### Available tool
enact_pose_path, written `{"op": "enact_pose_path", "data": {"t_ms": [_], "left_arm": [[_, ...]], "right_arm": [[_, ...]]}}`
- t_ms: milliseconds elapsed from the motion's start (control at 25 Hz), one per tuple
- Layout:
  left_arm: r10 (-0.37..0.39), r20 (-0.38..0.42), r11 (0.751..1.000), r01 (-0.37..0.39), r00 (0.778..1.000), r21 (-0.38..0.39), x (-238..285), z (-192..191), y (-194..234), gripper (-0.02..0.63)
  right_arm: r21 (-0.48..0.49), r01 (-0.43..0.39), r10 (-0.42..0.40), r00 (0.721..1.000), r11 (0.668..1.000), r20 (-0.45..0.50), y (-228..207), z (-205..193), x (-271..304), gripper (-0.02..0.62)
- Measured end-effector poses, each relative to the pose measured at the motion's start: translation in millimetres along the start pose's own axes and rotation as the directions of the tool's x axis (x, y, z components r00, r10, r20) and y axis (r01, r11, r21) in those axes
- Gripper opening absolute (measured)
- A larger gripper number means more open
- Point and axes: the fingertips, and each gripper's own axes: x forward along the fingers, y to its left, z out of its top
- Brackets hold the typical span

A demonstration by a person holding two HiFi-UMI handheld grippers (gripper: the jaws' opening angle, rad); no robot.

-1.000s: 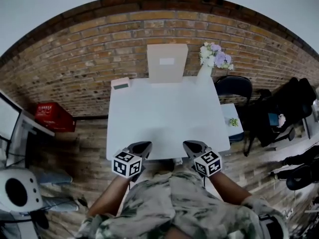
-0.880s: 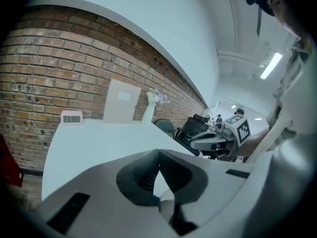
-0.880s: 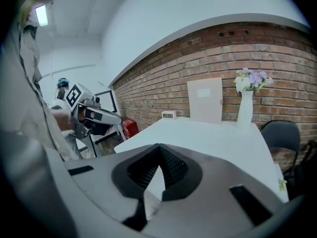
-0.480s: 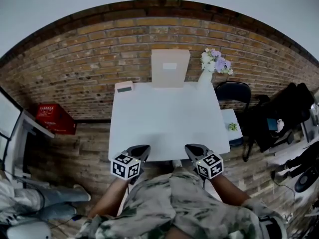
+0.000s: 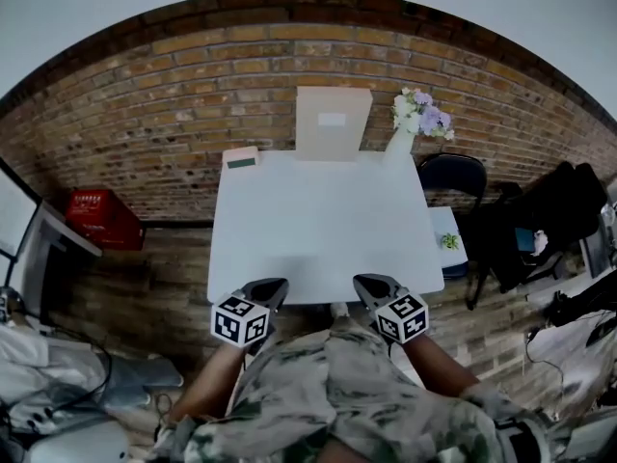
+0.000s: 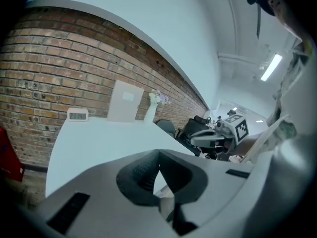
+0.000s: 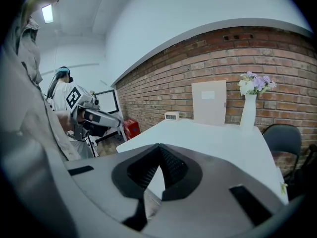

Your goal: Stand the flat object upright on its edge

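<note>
A flat beige board (image 5: 333, 123) stands upright at the far edge of the white table (image 5: 318, 230), its back against the brick wall; it also shows as the board (image 6: 123, 101) and the board (image 7: 208, 103) in the gripper views. My left gripper (image 5: 278, 286) and right gripper (image 5: 363, 283) hover side by side at the table's near edge, far from the board. Both are shut with nothing between the jaws, as the left gripper (image 6: 158, 151) and right gripper (image 7: 158, 146) views show.
A small digital clock (image 5: 240, 159) sits at the table's far left corner. A white vase of flowers (image 5: 403, 133) stands at the far right. A dark chair (image 5: 451, 172) and a low side table (image 5: 449, 239) are to the right, a red crate (image 5: 101, 222) on the floor to the left.
Both grippers stay at the near edge, still shut. The head view has shifted slightly, and a person at the lower left of the floor has moved.
</note>
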Motion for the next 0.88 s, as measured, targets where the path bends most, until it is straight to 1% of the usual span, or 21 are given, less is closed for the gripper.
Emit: {"op": "enact_pose_path", "data": {"t_ms": [320,880], "left_arm": [[-0.008,0.0,1.0,0.008,1.0,-0.015,1.0,-7.1,4.0,0.025],[-0.006,-0.017,0.999,0.005,1.0,-0.041,8.9,-15.1,13.0,0.025]], "right_arm": [[0.005,0.005,-0.005,1.0,1.0,-0.011,3.1,-6.1,3.4,0.021],[0.003,-0.011,0.011,1.0,1.0,-0.028,-1.1,-10.4,17.8,0.021]]}}
